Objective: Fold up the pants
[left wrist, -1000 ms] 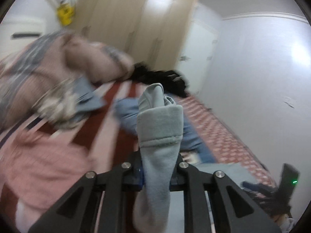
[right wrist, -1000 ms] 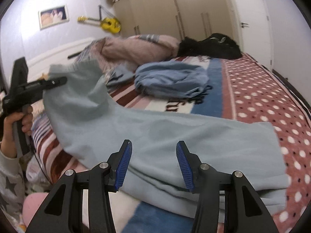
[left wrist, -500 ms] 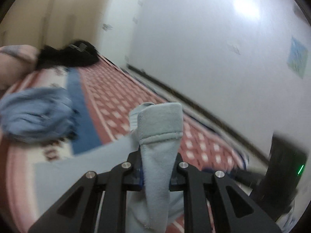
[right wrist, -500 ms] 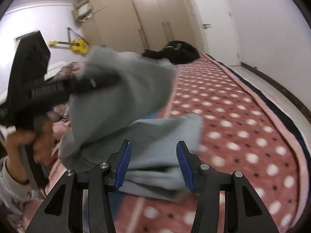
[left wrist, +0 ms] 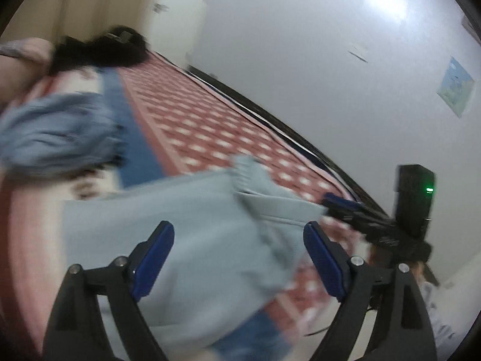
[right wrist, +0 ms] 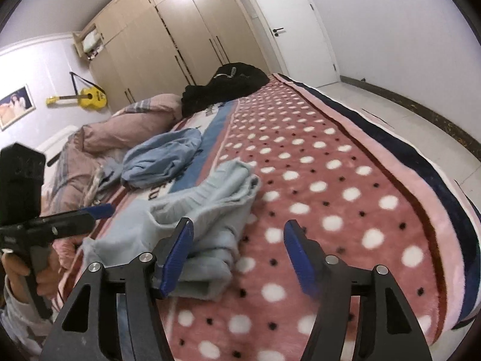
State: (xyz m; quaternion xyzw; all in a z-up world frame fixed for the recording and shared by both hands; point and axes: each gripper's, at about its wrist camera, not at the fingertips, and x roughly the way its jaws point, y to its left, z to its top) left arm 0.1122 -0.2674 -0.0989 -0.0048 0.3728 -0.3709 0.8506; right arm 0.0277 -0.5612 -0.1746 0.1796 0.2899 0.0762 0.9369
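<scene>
On the polka-dot blanket [right wrist: 345,180], near its striped side: pale blue pants [right wrist: 207,210], doubled over and rumpled, long axis running away from the cameras toward the wardrobe; folded once by appearance, edges uneven, further fold judged outstanding; lay directly ahead of left gripper [left wrist: 239,258], jaws wide, nothing held, fabric beneath and between the blue pads [left wrist: 153,255]; lay ahead and to the left of right gripper [right wrist: 237,252], jaws likewise wide and empty, left pad overlapping the near hem in view, contact not determinable; left gripper judged the nearer. Beside, further up the bed: crumpled blue garment [right wrist: 162,159]; pink duvet [right wrist: 126,126]; black clothing heap [right wrist: 225,87]. Beyond: beige wardrobe [right wrist: 168,39]; white door [right wrist: 294,21]; yellow guitar [right wrist: 87,97] on wall; tiled floor [right wrist: 405,114].
</scene>
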